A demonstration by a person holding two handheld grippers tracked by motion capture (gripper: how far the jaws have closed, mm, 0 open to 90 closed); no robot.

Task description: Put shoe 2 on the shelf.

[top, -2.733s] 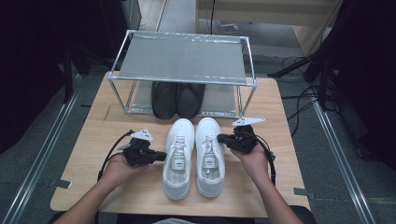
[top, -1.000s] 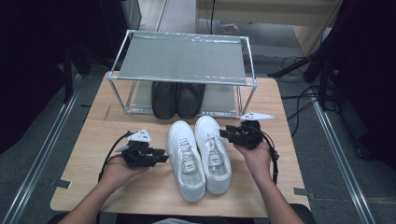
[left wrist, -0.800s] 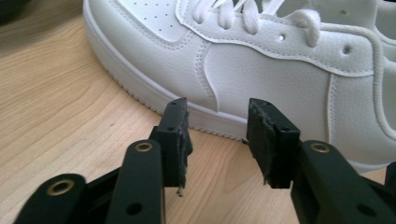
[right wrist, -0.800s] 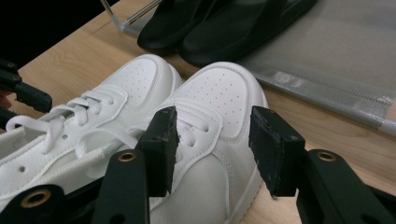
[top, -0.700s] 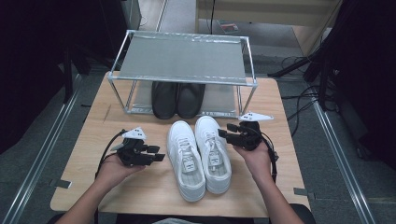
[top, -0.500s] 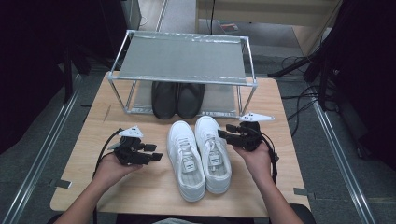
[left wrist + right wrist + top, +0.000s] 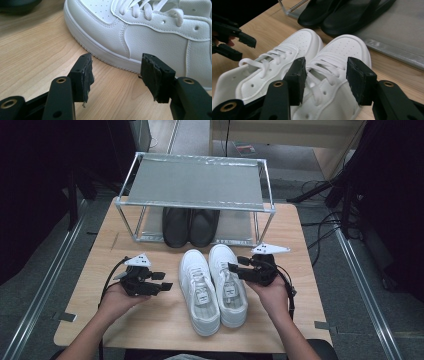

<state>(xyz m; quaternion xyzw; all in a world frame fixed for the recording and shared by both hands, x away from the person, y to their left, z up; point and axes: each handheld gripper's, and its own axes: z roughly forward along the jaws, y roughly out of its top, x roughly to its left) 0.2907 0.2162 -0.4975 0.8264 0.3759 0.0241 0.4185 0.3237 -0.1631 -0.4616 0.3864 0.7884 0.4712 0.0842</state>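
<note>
High view: the white sneakers [image 7: 212,287] are sitting paired mid-worktop [image 7: 150,320], between the left gripper [image 7: 165,286] and the right gripper [image 7: 234,268]; left gripper view: its jaws, just opening, are standing apart, empty, beside the sidewall; right gripper view: its jaws, also just opening, are gaping over the laces; likely light, with a soft collar best pinched.

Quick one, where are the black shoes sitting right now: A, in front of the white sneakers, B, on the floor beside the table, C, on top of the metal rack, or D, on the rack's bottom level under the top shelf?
D: the black shoes stand side by side on the lower level of the metal rack, beneath its grey top shelf and behind the white sneakers.
</note>
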